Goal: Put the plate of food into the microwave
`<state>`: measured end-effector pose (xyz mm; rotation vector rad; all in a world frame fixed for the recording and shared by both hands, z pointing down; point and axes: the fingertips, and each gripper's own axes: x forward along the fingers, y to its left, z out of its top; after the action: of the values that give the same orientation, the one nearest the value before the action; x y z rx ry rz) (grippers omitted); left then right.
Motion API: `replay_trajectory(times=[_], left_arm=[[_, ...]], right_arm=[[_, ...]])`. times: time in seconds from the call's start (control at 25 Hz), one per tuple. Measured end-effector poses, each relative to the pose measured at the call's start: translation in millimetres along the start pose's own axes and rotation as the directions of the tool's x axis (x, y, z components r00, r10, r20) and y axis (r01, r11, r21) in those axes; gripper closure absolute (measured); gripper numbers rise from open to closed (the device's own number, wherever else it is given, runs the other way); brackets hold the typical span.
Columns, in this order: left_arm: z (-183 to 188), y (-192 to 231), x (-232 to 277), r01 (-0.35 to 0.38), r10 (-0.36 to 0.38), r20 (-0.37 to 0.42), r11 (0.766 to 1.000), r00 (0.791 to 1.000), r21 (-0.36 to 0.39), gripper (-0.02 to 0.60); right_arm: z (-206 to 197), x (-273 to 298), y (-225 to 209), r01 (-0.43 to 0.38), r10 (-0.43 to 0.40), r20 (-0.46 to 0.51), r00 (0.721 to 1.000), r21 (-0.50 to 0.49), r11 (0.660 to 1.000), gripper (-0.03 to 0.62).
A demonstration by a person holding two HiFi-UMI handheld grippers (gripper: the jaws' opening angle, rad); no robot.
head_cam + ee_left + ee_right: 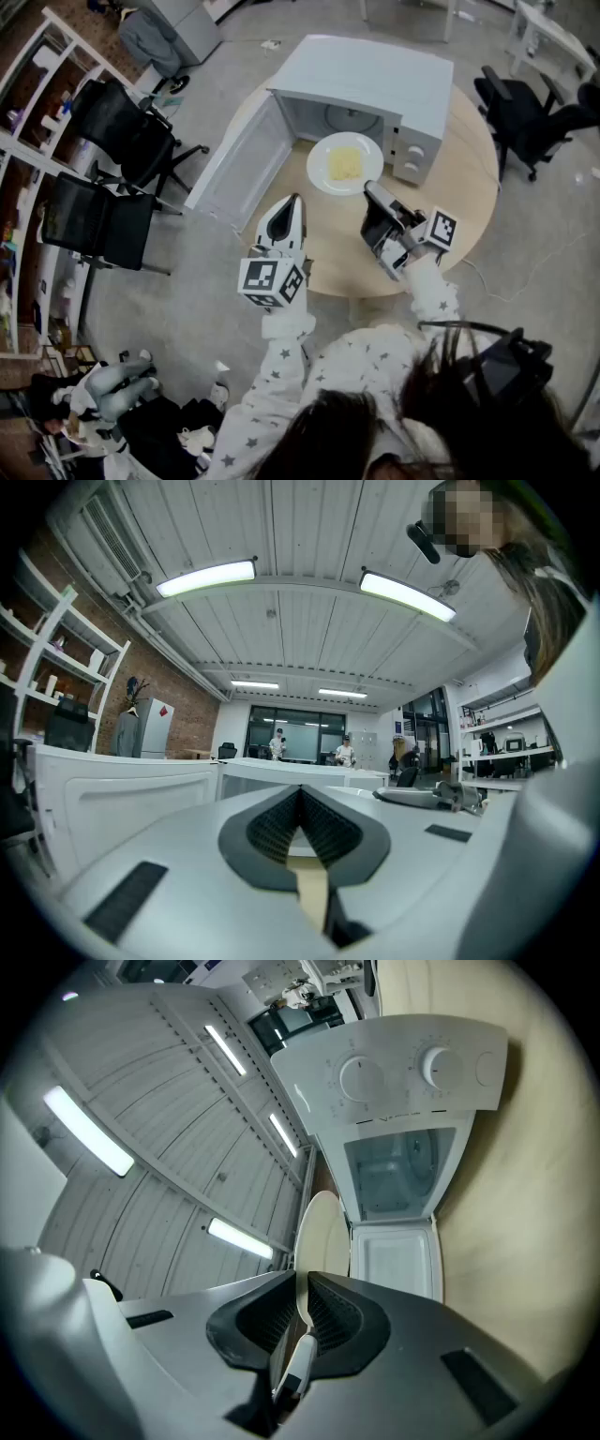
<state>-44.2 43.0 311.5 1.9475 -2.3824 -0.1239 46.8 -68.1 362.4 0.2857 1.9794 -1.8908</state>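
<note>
The right gripper (368, 187) is clamped on the near rim of the white plate (344, 164), its pads pressed to both faces of the rim. The plate sits on the table just in front of the open microwave (375, 84). The right gripper view shows the plate (322, 1232) only edge-on, so the yellow food (345, 164) is hidden there; just what the food is cannot be made out. That view does show the oven cavity and two dials (361, 1077). The left gripper (292, 202) hovers apart from the plate, jaws together on nothing; its own view gives only ceiling lights (206, 577) and a brick wall (178, 691). The door (239, 159) swings out left over the round wooden table (337, 244). Black office chairs (127, 131) and shelving (28, 122) stand on a grey floor (544, 244).
</note>
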Motion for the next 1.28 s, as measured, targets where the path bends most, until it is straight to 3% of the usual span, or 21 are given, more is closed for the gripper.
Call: replay_trajectory(times=[0.52, 0.68, 0.84, 1.0, 1.28], left_arm=[[-22, 49, 80, 0.102, -0.105, -0.056, 0.993, 0.993, -0.053, 0.584], [-31, 59, 97, 0.152, -0.158, -0.09, 0.986, 0.983, -0.064, 0.584], [-38, 68, 110, 0.205, -0.218, -0.106, 0.971, 0.97, -0.12, 0.584], [-46, 74, 125, 0.295, -0.312, -0.14, 0.947, 0.94, -0.131, 0.584], [-68, 76, 144, 0.462, -0.486, -0.187, 0.872, 0.854, -0.158, 0.584]], right_arm=[[27, 35, -45, 0.054, -0.053, 0.049, 0.997, -0.01, 0.998, 0.568], [31, 49, -52, 0.077, -0.075, 0.084, 0.994, -0.018, 0.997, 0.568], [39, 51, -62, 0.112, -0.105, 0.151, 0.983, -0.039, 0.993, 0.568], [43, 52, -74, 0.137, -0.123, 0.248, 0.961, -0.04, 0.99, 0.568], [47, 59, -98, 0.16, -0.12, 0.403, 0.907, -0.066, 0.985, 0.568]])
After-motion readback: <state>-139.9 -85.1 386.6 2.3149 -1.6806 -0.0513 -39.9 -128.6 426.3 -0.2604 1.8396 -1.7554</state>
